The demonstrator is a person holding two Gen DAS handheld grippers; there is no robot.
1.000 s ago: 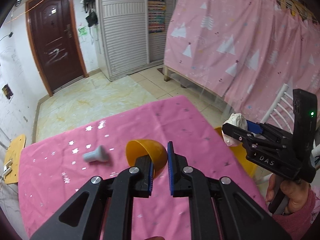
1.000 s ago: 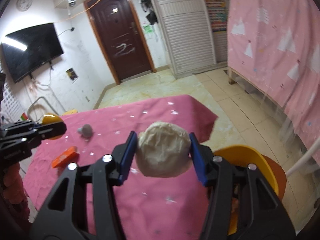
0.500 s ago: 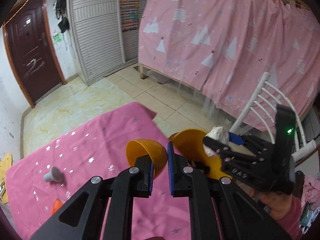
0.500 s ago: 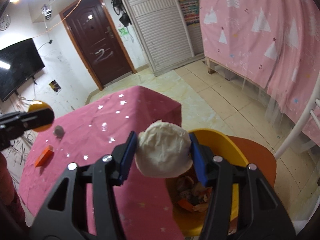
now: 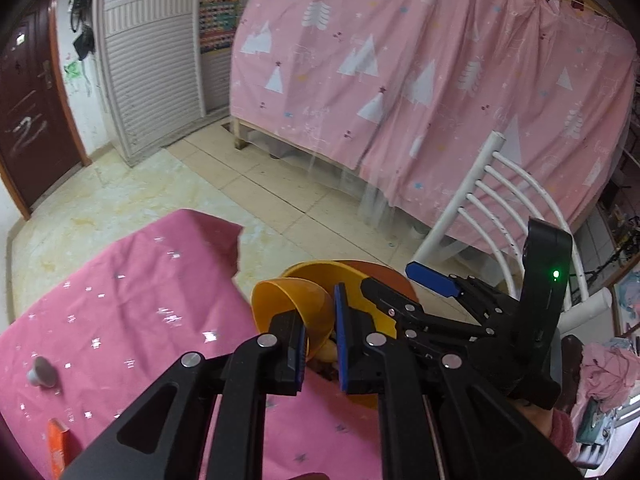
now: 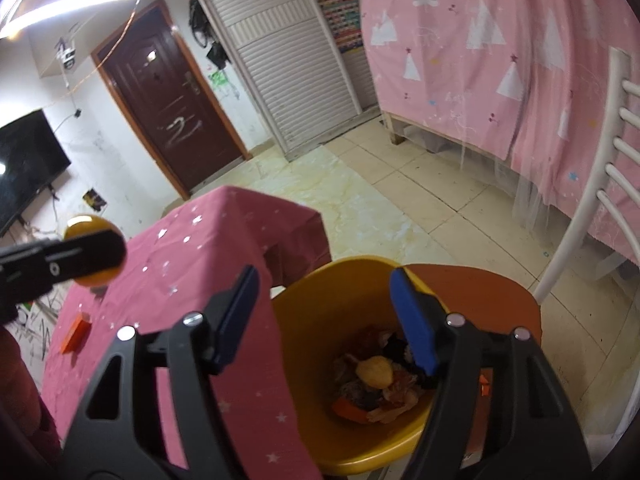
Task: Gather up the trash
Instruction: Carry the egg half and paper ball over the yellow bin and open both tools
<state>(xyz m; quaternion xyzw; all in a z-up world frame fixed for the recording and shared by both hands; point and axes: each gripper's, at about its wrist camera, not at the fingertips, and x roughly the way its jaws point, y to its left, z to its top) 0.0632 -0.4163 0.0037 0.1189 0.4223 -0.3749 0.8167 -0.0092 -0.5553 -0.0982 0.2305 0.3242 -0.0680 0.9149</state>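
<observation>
Broadly, a pink curtain (image 5: 420, 80) printed with white trees fills the far side of the room, with a dark door (image 6: 176, 108) and a slatted white cupboard (image 6: 288, 72) beside it. Next in size is the table under its pink star-print cloth (image 5: 132, 292), and just off its corner a white chair (image 5: 484, 208) with an orange seat (image 6: 492, 292) that carries the yellow bin (image 6: 320, 320). The bin stands upright on the seat, close against the hanging cloth, and holds a heap of trash (image 6: 380, 380) at its bottom (a pale crumpled ball lies on top of the scraps).

Over the bin's mouth hangs the right gripper (image 6: 328, 312), its blue-padded jaws spread wide with nothing between them. The left gripper (image 5: 320, 332) sits over the table edge beside the bin, pinching the rim of a yellow bowl-shaped shell (image 5: 292, 304) between nearly closed jaws.

On the cloth, well apart from the bin, lie a small grey cap-like piece (image 5: 42, 370) and, nearer the table edge, a small orange packet (image 5: 58, 444).
</observation>
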